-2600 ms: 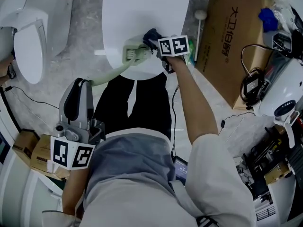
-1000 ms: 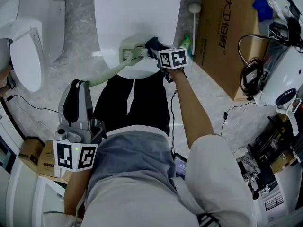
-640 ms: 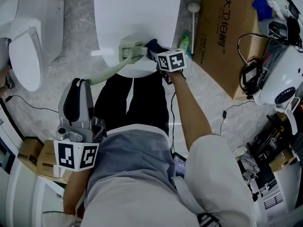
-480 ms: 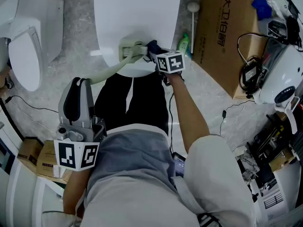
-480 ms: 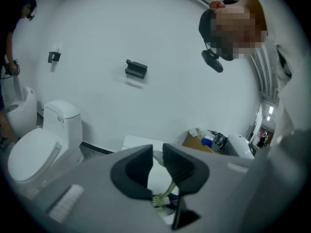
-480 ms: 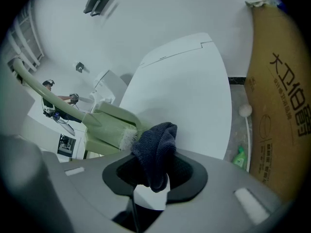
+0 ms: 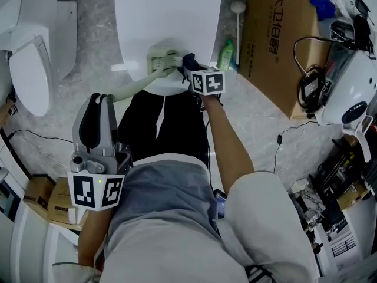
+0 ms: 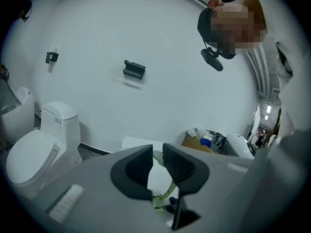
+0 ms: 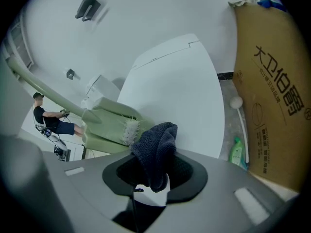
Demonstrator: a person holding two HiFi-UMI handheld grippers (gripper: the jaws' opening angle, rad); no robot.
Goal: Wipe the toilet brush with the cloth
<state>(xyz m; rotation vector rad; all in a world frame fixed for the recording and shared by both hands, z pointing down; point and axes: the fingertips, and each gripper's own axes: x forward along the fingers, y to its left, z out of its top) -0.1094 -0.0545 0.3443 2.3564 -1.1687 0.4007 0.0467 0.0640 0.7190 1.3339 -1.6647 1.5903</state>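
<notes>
Toilet brush [image 7: 160, 63] — pale green, its head over the closed white toilet lid [image 7: 171, 16], its handle pinched in my left tongs [image 7: 99, 101]. My right tongs [image 7: 188, 65] clamp a dark cloth [image 9: 158, 147] at the bristles. Grey stone floor [image 7: 100, 34] — second toilet [image 7: 35, 58] left, green bottle [image 7: 225, 55] and cardboard box [image 7: 277, 34] right.

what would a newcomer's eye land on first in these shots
A dark blue cloth sits pinched in the right gripper, at the bristles of the pale green toilet brush, over a closed white toilet. The left gripper holds the brush's handle at lower left; a cardboard box stands at right.
</notes>
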